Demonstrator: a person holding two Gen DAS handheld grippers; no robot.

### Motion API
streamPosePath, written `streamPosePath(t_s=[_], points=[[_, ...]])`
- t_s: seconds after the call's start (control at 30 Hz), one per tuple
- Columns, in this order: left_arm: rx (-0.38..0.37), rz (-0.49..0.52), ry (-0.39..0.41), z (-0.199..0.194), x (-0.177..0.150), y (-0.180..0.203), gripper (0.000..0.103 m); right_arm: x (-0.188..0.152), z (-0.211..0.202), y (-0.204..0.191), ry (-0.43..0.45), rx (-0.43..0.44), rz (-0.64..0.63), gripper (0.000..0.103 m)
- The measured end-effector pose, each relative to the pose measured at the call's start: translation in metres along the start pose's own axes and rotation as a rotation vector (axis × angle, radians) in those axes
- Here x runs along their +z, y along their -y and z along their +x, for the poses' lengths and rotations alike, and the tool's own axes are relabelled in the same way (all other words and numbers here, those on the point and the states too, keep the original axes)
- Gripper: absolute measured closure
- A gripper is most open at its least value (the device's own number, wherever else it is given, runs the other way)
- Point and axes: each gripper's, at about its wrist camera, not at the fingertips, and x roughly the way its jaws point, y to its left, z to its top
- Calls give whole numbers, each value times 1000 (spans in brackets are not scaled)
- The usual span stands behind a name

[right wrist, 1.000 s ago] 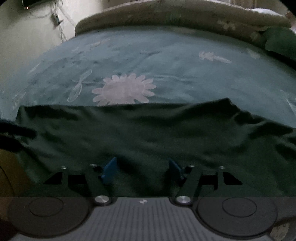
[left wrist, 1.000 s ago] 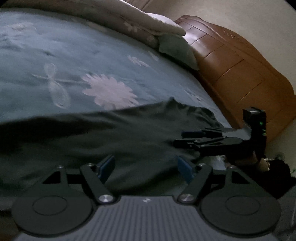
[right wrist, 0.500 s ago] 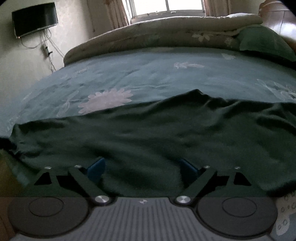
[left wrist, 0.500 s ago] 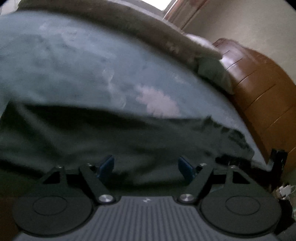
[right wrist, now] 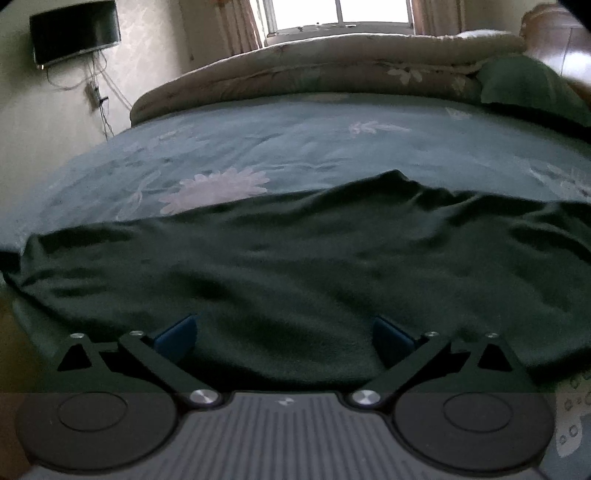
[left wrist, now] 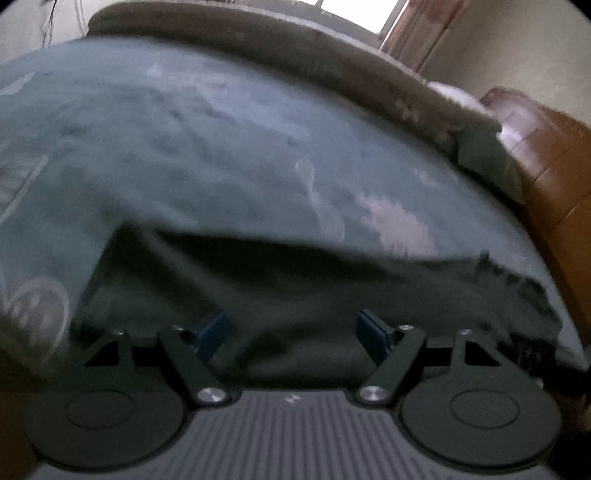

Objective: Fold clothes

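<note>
A dark green garment (right wrist: 295,258) lies spread along the near edge of the bed, wrinkled at its right end. In the right wrist view my right gripper (right wrist: 282,338) hangs just above it near the front edge, its jaws opening wide, with cloth below the blue pads (right wrist: 177,336) but nothing pinched. The left wrist view is blurred. There the same garment (left wrist: 295,295) fills the lower middle, and my left gripper (left wrist: 293,330) stands open over it with nothing gripped between its pads (left wrist: 371,332).
The bed carries a teal cover with white flowers (right wrist: 295,147). A rolled beige quilt (right wrist: 332,70) and a green pillow (right wrist: 528,88) lie at the far side. A wooden headboard (left wrist: 554,177) stands to the right, a wall television (right wrist: 74,33) at the far left.
My right gripper's jaws have spread much wider and its view has tipped up to show the window. My left gripper swung left along the garment, and the other gripper dropped out of its view.
</note>
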Motion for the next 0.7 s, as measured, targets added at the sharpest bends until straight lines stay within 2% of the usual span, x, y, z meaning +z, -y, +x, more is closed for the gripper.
streamPosePath(t_s=[0.07,0.17,0.2,0.23,0.3,0.33,0.4,0.5,0.53,0.6,0.67,0.7], points=[[6,-6,18,13,9,-5,24,-1,1,-5,-5,-21,-24,0],[123,-35,27,22,10,-28,24,-1,2,-8,-11,-33,-44,0],[173,-55,40,19,8,-39,28,-1,1,-7,-12,-32,-45,0],[184,-87,52,15,8,-48,28,-1,1,-6,-12,-27,-43,0],[147,-172,73,4,10,-63,29,-1,1,-4,-13,-17,-40,0],[146,-181,82,1,13,-64,29,0,1,-4,-16,-18,-43,0],[169,-150,97,-1,20,-53,28,1,2,-5,-24,-21,-47,0],[76,-81,101,11,25,-34,24,5,2,-6,-34,-25,-39,0],[66,-54,84,19,25,-29,24,6,1,-5,-35,-19,-30,0],[128,5,53,35,23,-27,24,8,1,-2,-36,-8,-14,0],[259,52,68,43,22,-34,27,10,0,1,-37,-1,0,0],[300,51,77,42,23,-38,26,11,0,3,-38,1,6,0]])
